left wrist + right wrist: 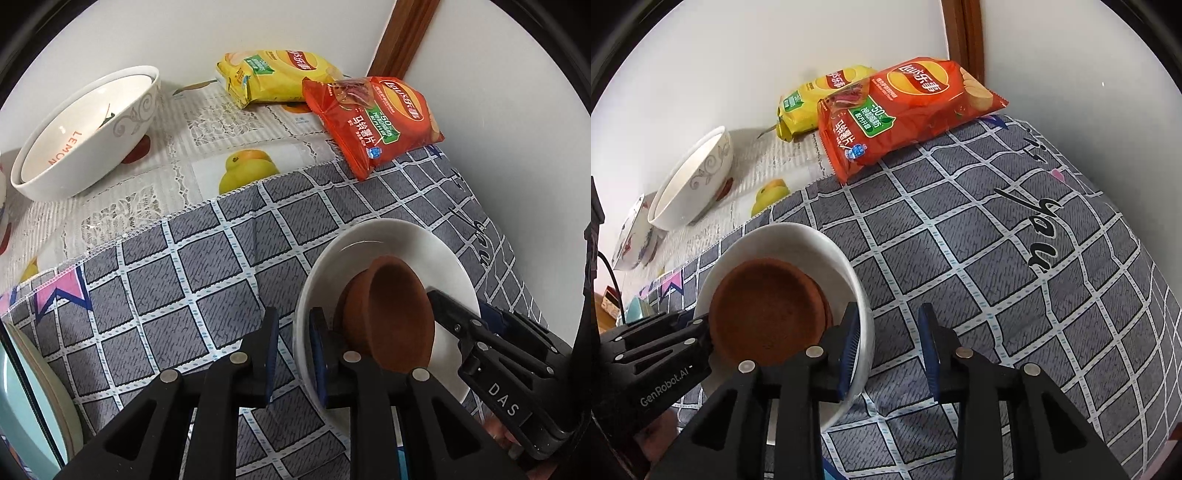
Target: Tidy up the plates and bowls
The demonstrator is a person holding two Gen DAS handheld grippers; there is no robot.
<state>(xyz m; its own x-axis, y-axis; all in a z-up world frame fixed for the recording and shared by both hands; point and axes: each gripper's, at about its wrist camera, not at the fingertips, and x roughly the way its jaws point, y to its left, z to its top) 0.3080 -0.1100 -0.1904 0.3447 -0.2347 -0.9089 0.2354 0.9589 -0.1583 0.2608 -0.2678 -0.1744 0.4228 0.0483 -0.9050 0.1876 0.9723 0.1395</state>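
White plate (373,240) rim straddled by both grippers (293,354) (890,354), angled steeply down.

Black left gripper (293,350), black right gripper (890,350), blue ribbed pads, round silver screws, white "DAS" and "GenRobot.AI" lettering

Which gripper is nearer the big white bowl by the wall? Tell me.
Left. The left gripper straddles the plate's rim on the side facing the white bowl; the right gripper straddles the opposite rim, farther off.

Left tongs (295,354) and right tongs (889,343), both steeply downward, jaws slightly apart.
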